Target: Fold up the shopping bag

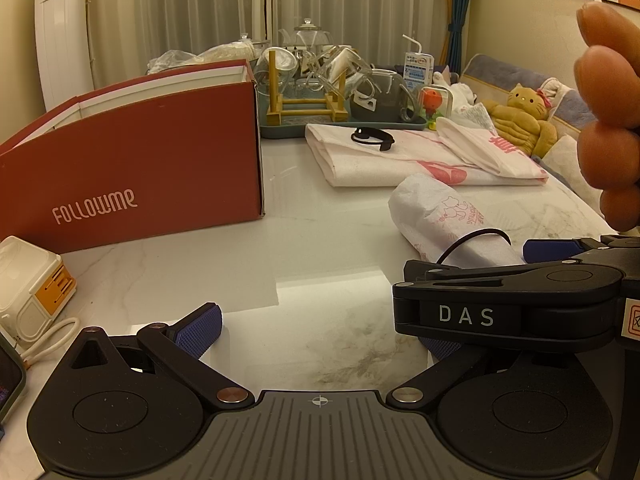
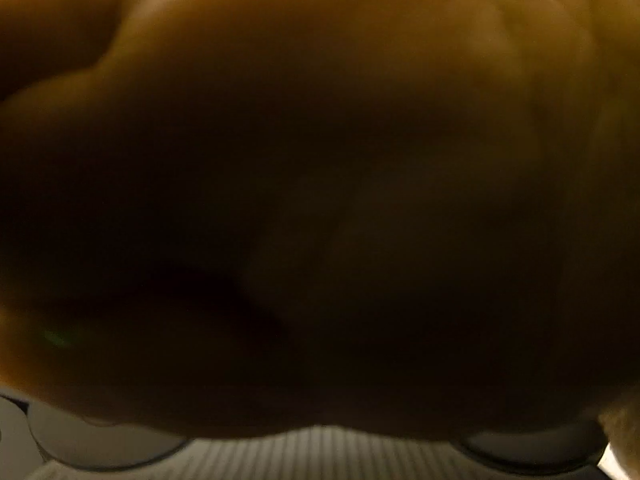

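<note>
The left gripper (image 1: 320,340) rests low over the pale marbled surface (image 1: 180,272) with its two blue-padded fingers spread wide apart and nothing between them; only the left pad (image 1: 200,330) shows clearly, the other being largely hidden behind the second device. That second device is the right gripper (image 1: 508,300), a black body marked DAS lying across the left wrist view at about 3 o'clock, one blue pad tip poking out beyond it. From this angle one cannot tell whether its fingers are apart or together. The right wrist view gives no help (a hand (image 2: 320,184) covers nearly the whole lens, dark and blurred).

The shopping bag (image 1: 400,156), white with pink printing, lies flat and partly folded on the surface at about 1 o'clock, well beyond both grippers. A black band (image 1: 372,138) sits on top of it. Nearer, a rolled white bag with a pink cartoon print (image 1: 444,216) lies at 2 o'clock, just beyond the right gripper.

At 10 o'clock stands a red box lettered FOLLOWME (image 1: 132,168). Behind the shopping bag, at 12 o'clock, a teal tray (image 1: 304,128) carries glass cups and a teapot. A person's fingertips (image 1: 608,92) crowd the 3 o'clock edge of the view, above the right gripper. A plush cat (image 1: 524,116) sits on the sofa behind.
</note>
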The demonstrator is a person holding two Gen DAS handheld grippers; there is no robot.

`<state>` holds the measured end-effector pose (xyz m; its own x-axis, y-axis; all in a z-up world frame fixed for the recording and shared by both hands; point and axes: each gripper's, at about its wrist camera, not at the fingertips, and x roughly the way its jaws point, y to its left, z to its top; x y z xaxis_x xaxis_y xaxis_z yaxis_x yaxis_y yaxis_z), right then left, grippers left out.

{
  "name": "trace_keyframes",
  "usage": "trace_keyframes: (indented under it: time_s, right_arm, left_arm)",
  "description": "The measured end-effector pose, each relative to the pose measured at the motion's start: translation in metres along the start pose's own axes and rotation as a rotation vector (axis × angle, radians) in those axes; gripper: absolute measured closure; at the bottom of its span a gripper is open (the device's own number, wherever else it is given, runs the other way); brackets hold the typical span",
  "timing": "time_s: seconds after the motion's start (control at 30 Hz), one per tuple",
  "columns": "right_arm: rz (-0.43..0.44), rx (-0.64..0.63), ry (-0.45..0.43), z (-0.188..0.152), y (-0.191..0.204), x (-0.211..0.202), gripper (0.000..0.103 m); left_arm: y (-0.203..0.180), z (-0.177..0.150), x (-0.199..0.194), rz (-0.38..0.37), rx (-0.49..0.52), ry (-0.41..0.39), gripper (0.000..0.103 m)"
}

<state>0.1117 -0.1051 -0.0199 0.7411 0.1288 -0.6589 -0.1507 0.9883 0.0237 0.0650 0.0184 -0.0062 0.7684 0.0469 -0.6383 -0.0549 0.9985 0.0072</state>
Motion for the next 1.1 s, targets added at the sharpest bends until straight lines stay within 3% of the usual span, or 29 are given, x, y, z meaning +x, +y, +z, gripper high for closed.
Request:
trace_keyframes:
  time_s: [1.1]
  right_arm:
    - [-0.010, 0.011, -0.001, -0.0038, -0.0019, -0.0023, 0.000]
  left_arm:
    - [-0.0009, -0.0003, 0.0002, 0.002, -0.003, 0.000, 0.000]
